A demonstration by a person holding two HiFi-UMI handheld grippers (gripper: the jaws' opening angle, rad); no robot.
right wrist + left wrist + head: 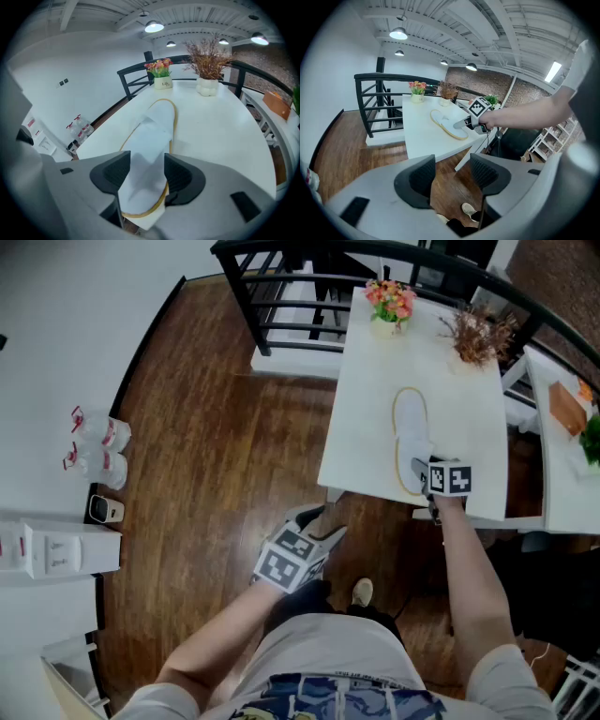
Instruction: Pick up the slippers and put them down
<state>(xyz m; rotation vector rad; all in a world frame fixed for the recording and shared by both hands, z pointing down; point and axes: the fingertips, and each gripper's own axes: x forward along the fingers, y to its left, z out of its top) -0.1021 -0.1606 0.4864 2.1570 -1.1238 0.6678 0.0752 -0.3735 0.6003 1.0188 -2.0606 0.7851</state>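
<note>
One white slipper (411, 432) with a yellow rim lies lengthwise on the white table (366, 418), its near end at the table's front edge. My right gripper (424, 476) points down at that near end. In the right gripper view the slipper's (157, 131) white upper lies between the wide-set jaws of the right gripper (146, 176), and the slipper rests on the table (220, 136). My left gripper (317, 526) hangs low over the wooden floor in front of the table, open with nothing between its pads. The left gripper view shows the slipper (446, 124) and right gripper (463, 123) from afar.
A flower pot (391, 304) and a dried plant (478, 334) stand at the table's far end. A black railing (281, 296) runs behind. Water bottles (98, 446) sit by the left wall. A second white table (562, 474) stands at right. The person's shoe (361, 592) is below.
</note>
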